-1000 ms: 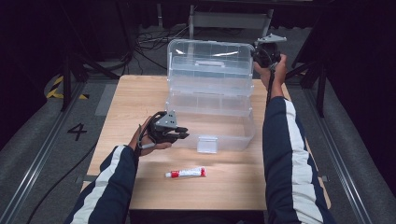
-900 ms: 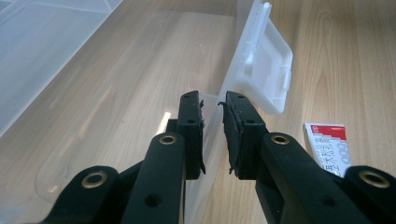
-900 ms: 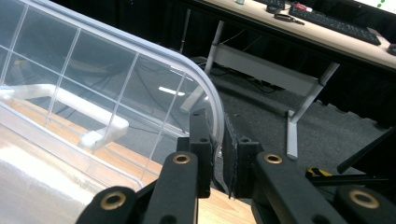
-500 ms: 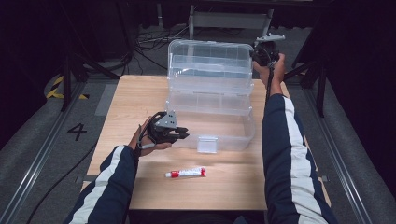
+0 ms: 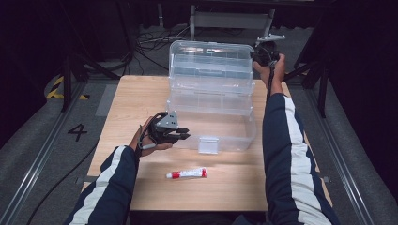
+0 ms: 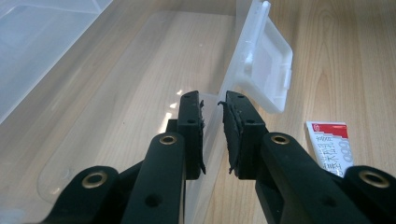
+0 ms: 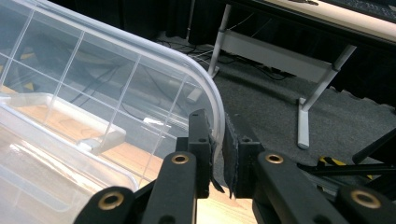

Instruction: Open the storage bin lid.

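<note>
A clear plastic storage box [image 5: 234, 136] stands on the wooden table with its lid [image 5: 211, 65] raised upright at the back. My left gripper [image 5: 184, 136] is shut on the box's front wall, just left of the white latch [image 5: 208, 145]. In the left gripper view the thin clear wall runs between the pads of my left gripper [image 6: 214, 105], with the latch [image 6: 264, 60] beyond. My right gripper [image 5: 256, 55] is shut on the lid's top right corner. The lid's curved rim [image 7: 205, 88] passes between the pads of my right gripper [image 7: 217, 123].
A red and white tube [image 5: 187, 174] lies on the table in front of the box, and the tube [image 6: 331, 147] also lies to the right of the left jaws. Black floor, cables and a metal table frame [image 7: 303, 107] lie beyond the table's far edge.
</note>
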The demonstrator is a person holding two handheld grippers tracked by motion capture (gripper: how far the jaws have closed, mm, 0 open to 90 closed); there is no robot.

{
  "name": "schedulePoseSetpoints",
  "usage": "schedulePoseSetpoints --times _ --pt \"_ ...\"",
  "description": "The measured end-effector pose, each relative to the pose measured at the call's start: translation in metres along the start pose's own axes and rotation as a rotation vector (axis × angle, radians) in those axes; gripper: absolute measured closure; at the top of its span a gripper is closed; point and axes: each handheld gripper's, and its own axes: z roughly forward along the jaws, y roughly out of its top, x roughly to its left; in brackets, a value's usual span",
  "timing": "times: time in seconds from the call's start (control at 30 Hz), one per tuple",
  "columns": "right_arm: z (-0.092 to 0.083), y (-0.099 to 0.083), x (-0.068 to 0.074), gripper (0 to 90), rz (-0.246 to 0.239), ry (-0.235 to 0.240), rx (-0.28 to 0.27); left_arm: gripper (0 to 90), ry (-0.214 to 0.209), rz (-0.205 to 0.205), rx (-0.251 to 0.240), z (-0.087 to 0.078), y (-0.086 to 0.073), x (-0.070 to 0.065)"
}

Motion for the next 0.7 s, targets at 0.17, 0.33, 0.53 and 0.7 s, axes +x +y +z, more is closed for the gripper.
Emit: schedulePoseSetpoints --times 0.17,0.33,0.53,0.7 --pt "0.003 -0.001 0.0 81.7 -0.002 -0.006 0.006 77.5 -0.009 -0.004 -0.001 0.0 0.0 0.001" --pt "0.005 -0.002 0.0 81.3 -0.003 -0.01 0.015 77.7 -0.014 -0.006 -0.008 0.0 -0.001 0.002" --pt "0.009 -0.002 -0.001 81.1 -0.001 -0.007 0.036 77.5 -0.034 -0.019 -0.017 0.0 -0.003 0.004" --pt "0.012 -0.002 -0.001 80.9 -0.005 -0.005 0.045 77.4 -0.031 -0.011 -0.008 0.0 -0.002 0.004"
